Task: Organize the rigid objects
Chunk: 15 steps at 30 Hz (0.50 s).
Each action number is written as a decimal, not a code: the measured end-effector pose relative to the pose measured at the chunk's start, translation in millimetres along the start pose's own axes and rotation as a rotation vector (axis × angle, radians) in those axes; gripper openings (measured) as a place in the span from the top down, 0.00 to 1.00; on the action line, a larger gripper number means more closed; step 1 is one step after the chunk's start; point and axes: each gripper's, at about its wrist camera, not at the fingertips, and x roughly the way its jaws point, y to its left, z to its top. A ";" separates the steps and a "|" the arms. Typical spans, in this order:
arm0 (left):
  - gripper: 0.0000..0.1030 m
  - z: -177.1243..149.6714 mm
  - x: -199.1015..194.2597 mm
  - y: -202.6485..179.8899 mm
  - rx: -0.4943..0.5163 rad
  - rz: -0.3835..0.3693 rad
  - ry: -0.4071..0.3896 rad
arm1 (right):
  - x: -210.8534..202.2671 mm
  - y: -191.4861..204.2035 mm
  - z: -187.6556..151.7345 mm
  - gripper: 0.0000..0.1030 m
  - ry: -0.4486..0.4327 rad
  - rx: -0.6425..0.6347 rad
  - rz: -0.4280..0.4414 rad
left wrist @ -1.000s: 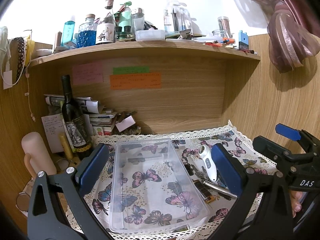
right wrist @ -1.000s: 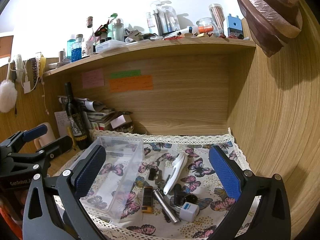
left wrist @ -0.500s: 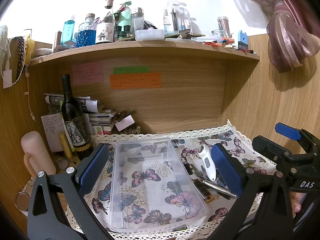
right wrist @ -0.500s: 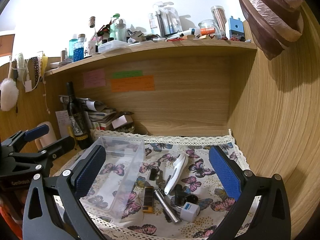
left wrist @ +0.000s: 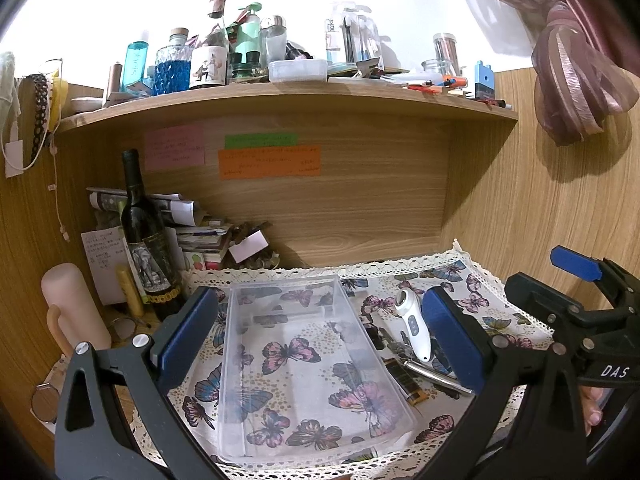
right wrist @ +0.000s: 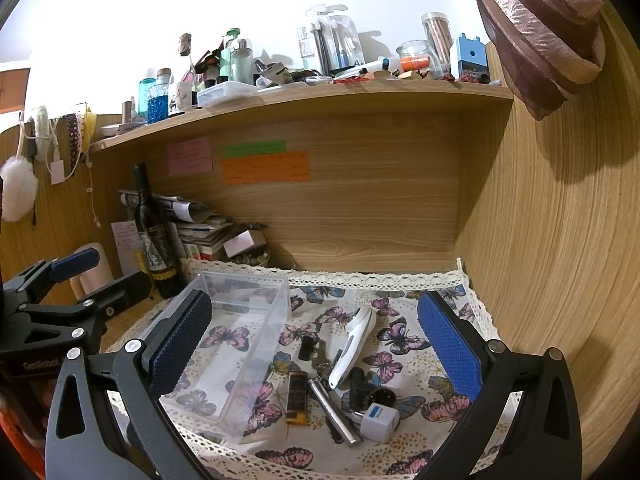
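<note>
A clear plastic bin (left wrist: pixel 304 364) (right wrist: pixel 236 344) lies empty on the butterfly cloth (right wrist: pixel 400 344). To its right sits a heap of small things: a white handheld device (right wrist: pixel 352 344) (left wrist: pixel 414 324), a yellow-black lighter (right wrist: pixel 297 398) (left wrist: pixel 406 380), a metal cylinder (right wrist: pixel 334 412) (left wrist: pixel 434 374), a white-blue plug cube (right wrist: pixel 378 422), keys and dark bits (right wrist: pixel 316 354). My left gripper (left wrist: pixel 320 332) hovers open over the bin. My right gripper (right wrist: pixel 316 344) hangs open above the heap. Neither holds anything.
A dark wine bottle (left wrist: pixel 146 240), stacked papers (left wrist: pixel 192 232) and a pink cylinder (left wrist: pixel 74 312) crowd the left back corner. Wooden walls close the back and right. A cluttered shelf (left wrist: pixel 280 96) runs overhead. A curtain knot (right wrist: pixel 536 36) hangs at upper right.
Both views have shifted very slightly; the grippers stay open and the objects on the cloth have not moved.
</note>
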 end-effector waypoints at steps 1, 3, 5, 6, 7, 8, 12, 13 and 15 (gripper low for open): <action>0.00 -0.8 -1.1 1.3 0.000 -0.002 -0.001 | -0.1 0.1 0.0 0.00 0.000 0.000 0.000; 0.00 -1.0 -1.0 0.9 -0.001 -0.004 -0.002 | 0.1 -0.2 0.1 0.00 0.000 0.000 0.001; 0.00 -1.3 -0.7 0.7 -0.002 -0.009 0.001 | 0.2 -0.2 -0.2 0.00 0.001 0.001 0.000; 0.00 -1.4 -0.3 0.4 -0.003 -0.011 0.002 | 0.1 0.3 -0.3 0.00 0.001 0.001 0.000; 0.00 -1.6 -0.1 0.8 -0.003 -0.012 0.002 | 0.0 0.2 -0.1 0.00 0.001 0.001 0.000; 0.00 -1.6 0.2 1.4 -0.003 -0.015 0.003 | -0.2 0.4 0.2 0.00 0.002 0.001 0.000; 0.00 -2.6 3.7 5.9 -0.021 -0.024 0.010 | 2.0 -2.2 0.2 0.00 0.009 0.000 -0.003; 0.00 -3.3 4.9 8.0 -0.029 -0.025 0.012 | 3.4 -2.8 0.2 0.00 0.014 0.000 -0.003; 0.02 -5.6 10.8 12.6 -0.047 -0.033 0.030 | 7.1 -5.8 0.1 0.00 0.026 -0.003 0.002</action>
